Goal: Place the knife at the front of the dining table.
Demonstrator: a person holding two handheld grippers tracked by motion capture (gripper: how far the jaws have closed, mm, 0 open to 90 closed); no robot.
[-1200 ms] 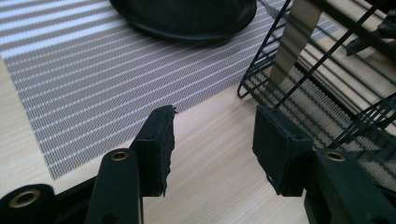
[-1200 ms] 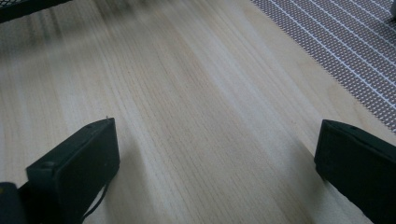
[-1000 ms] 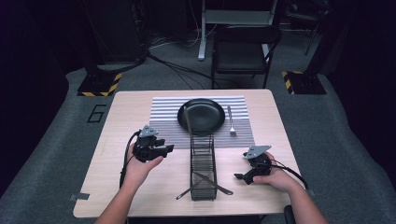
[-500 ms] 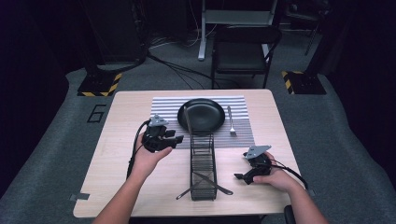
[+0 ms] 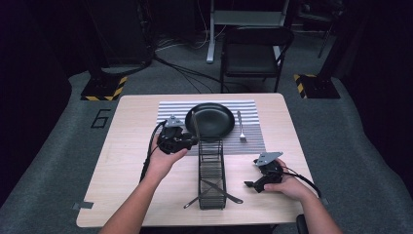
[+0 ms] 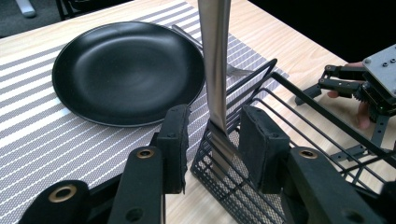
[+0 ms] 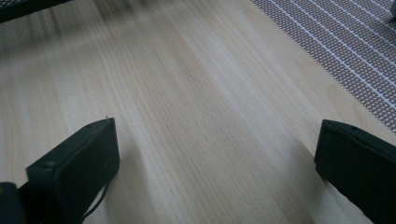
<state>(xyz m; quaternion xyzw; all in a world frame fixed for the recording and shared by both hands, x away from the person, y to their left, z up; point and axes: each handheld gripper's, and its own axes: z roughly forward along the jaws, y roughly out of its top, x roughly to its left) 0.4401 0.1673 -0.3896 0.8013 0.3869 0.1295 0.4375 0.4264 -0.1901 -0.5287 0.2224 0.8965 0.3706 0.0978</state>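
High view: the left gripper [image 5: 187,140] has travelled from the left-centre of the frame toward the middle over the last second and now sits at the far end of the black wire cutlery basket [image 5: 212,171]. A long steel knife [image 5: 195,126] stands up from that end, leaning over the rim of the round black plate [image 5: 210,120] on the grey striped placemat [image 5: 171,108]. The right gripper [image 5: 254,183] has not moved, low right on the pale wooden worktop [image 5: 126,146].

Left gripper view: jaws parted, one either side of the knife's blade [image 6: 214,65], not touching it. Judgement: approach done, closing on the knife comes next.

Right gripper view: jaws spread wide, nothing between them but bare worktop [image 7: 205,116].
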